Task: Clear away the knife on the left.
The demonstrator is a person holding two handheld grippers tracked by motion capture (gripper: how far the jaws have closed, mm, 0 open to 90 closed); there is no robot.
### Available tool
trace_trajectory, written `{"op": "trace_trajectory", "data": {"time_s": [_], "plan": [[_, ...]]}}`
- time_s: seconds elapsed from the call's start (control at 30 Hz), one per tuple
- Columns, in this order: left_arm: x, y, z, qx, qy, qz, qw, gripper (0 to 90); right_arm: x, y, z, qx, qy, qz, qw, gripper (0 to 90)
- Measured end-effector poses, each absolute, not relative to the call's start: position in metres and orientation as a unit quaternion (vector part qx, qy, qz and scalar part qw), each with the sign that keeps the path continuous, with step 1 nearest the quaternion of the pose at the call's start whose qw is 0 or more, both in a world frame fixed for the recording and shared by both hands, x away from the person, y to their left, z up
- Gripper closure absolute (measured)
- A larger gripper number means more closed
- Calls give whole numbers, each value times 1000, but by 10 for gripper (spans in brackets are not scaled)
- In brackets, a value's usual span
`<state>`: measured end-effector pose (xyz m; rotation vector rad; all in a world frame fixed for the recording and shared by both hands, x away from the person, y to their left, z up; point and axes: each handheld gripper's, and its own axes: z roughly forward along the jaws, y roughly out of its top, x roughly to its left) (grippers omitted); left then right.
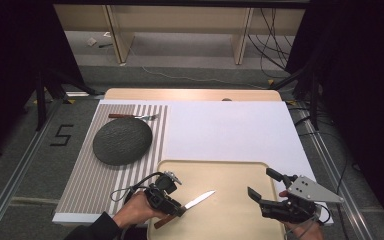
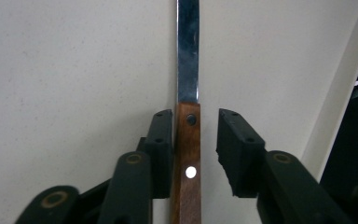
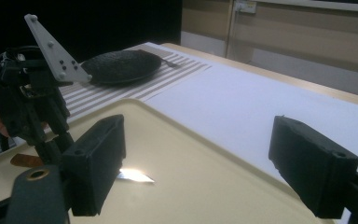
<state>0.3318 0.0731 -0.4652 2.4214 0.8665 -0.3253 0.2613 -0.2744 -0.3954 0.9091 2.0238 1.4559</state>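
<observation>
Nearest the camera, at the near edge of the counter, the left tool straddles the wooden handle of a knife lying flat in a cream tray. Seen along the left tool, its jaws stand narrowly parted: one pad lies against the knife handle, the other stands off it with a gap, so nothing is clamped. The blade points away from the left tool toward the tray's middle. Across the tray, by its near right corner, the right tool hovers with jaws wide and nothing between them, well apart from the blade tip. The tray floor between both tools is bare, as is the white sheet behind it up to the counter's far edge. On the striped mat along the left edge sits a dark round plate, with a fork beyond it near the far left corner, both well apart from the knife.
</observation>
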Motion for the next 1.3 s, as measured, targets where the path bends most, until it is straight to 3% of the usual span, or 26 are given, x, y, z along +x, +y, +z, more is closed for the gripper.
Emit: {"op": "trace_trajectory", "data": {"time_s": [0.17, 0.3, 0.57, 0.73, 1.3], "plan": [[330, 73, -454, 896, 297, -79, 319, 450, 261, -274, -395, 333, 740, 532, 241, 197], [328, 71, -450, 891, 288, -58, 346, 403, 261, -274, -395, 332, 741, 531, 241, 197], [319, 54, -455, 910, 260, -69, 315, 750, 261, -274, -396, 332, 741, 531, 241, 197], [319, 46, -460, 917, 258, -76, 294, 884, 261, -274, -396, 331, 742, 531, 241, 197], [326, 43, -467, 929, 260, -48, 258, 897, 261, -274, -396, 330, 742, 531, 240, 198]]}}
